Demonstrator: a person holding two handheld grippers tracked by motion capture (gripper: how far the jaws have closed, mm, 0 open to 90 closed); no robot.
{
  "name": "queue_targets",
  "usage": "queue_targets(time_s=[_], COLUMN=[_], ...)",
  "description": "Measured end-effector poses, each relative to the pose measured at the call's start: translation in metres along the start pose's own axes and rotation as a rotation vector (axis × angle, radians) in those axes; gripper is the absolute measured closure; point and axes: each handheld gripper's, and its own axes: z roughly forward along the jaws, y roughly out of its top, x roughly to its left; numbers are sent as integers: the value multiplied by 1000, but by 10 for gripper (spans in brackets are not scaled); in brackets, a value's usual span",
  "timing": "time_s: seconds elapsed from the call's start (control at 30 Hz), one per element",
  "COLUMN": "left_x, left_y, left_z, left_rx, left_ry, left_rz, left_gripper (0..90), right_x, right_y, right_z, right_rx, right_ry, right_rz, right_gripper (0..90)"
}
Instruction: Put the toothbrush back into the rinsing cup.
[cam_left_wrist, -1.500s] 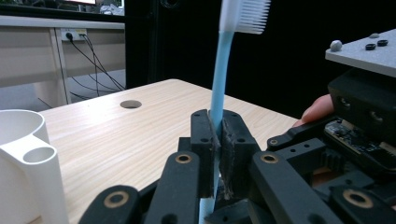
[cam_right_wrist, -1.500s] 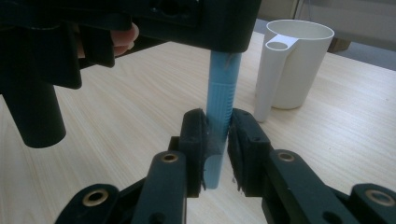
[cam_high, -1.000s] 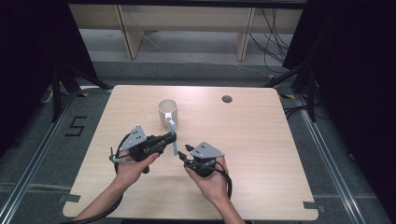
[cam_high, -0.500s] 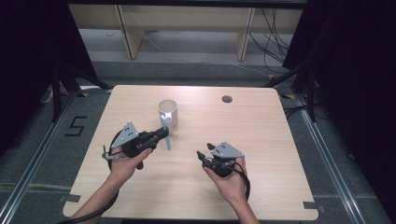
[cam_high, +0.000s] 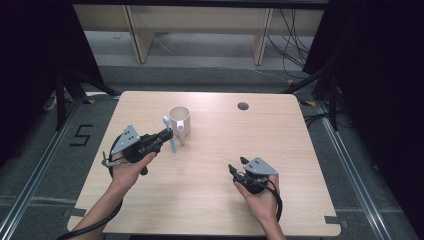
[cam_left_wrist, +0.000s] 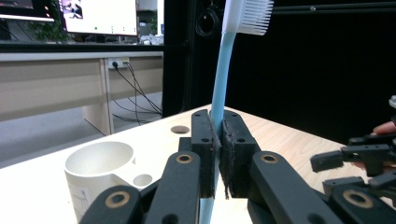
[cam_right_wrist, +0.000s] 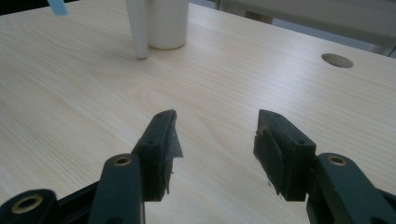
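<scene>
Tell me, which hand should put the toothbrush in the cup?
Left, probably. The left gripper is shut on the light blue plastic toothbrush, held upright right beside the white cylindrical cup. The right gripper is open, holds nothing, and sits farther off over the table.

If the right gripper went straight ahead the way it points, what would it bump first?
Probably the white mug. The right gripper has open fingers with nothing between them, and bare table lies ahead of it until the mug, though its line may pass just beside it.
</scene>
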Motion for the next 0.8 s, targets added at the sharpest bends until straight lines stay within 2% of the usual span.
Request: queue_targets(time_s=[0.03,0.1,0.17,0.23,0.27,0.3,0.37,0.5,0.53,0.6,0.63,0.67,0.7,0.73,0.8], left_x=[1,2,4,5,5,6,7,10,11,13,13,15,16,16,18], left_y=[1,4,5,7,7,8,9,11,12,12,13,12,12,12,12], left_z=[0,1,3,5,6,6,8,9,10,11,11,12,13,14,15], left_rx=[-6,-14,-20,-22,-25,-27,-29,-36,-38,-42,-46,-53,-56,-59,-59], left_ry=[1,4,9,12,15,16,19,25,25,24,21,17,15,16,18], left_rz=[5,10,10,15,16,16,19,17,18,19,18,16,15,12,13], left_gripper=[841,841,841,842,841,841,841,842,841,841,841,841,841,841,841], right_x=[0,-1,-4,-6,-8,-7,-9,-7,-8,-8,-6,-5,-8,-7,-8], right_y=[-2,-6,-9,-11,-12,-12,-13,-16,-16,-18,-19,-20,-20,-21,-22], right_z=[-1,-3,-4,-6,-6,-7,-8,-9,-9,-9,-10,-10,-9,-9,-8], right_rx=[-1,-2,-6,-5,-26,-19,-34,-34,-44,-52,-38,-37,-48,-38,-41], right_ry=[-7,-22,-35,-37,-44,-35,-47,-52,-52,-64,-61,-70,-72,-63,-74], right_rz=[26,38,25,40,23,40,20,49,27,26,56,55,22,51,52], right_gripper=[482,476,473,472,473,475,477,477,477,477,477,477,477,477,477])
